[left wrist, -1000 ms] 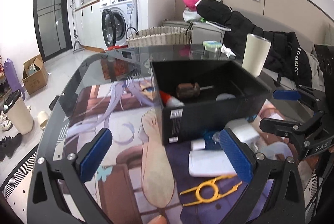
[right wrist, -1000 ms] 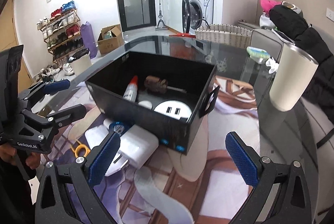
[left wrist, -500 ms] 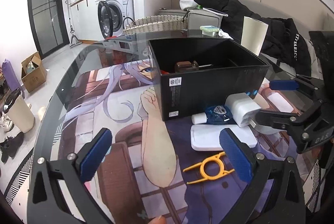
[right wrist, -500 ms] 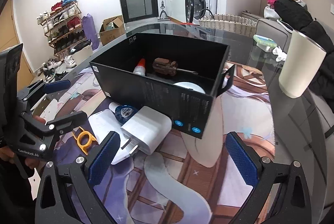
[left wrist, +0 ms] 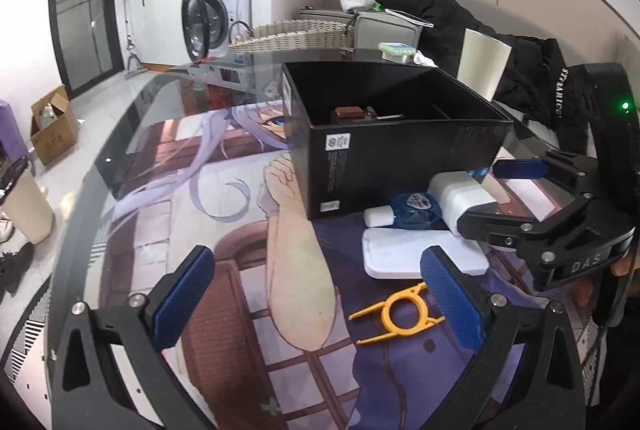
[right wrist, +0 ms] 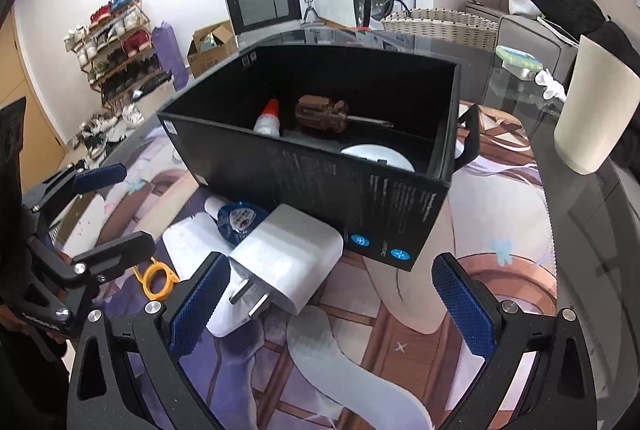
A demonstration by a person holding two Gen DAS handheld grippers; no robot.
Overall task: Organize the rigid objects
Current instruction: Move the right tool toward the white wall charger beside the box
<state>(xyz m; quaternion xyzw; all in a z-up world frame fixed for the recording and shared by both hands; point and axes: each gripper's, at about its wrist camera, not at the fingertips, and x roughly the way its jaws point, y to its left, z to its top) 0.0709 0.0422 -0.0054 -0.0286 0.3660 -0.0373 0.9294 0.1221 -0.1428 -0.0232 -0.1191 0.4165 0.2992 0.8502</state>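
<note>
Black rectangular cardboard box (right wrist: 320, 157): open-topped on the glass table (left wrist: 132, 117), serving as the bin; already holding a brown-handled screwdriver (right wrist: 324, 113), a white glue bottle with a red cap (right wrist: 267, 119) and a round white disc (right wrist: 378, 157)
White square plug-in charger (right wrist: 286, 254): outside the box, lying against its near wall with prongs toward the right camera, partly over the blue round tape dispenser (right wrist: 240, 222)
Flat white rectangular pad (left wrist: 420, 254): beneath those two, hence likely to be lifted last
Yellow plastic clip (left wrist: 398, 312): alone on the printed mat, just beside the pad
Left gripper (left wrist: 316, 294): jaws spread wide, grasping nothing, low over the mat near the clip
Right gripper (right wrist: 332, 306): jaws released, empty, left pad (right wrist: 198, 306) just at the charger's prongs; probably lining up to take it
Remaining: four loose items apparently left to box
</note>
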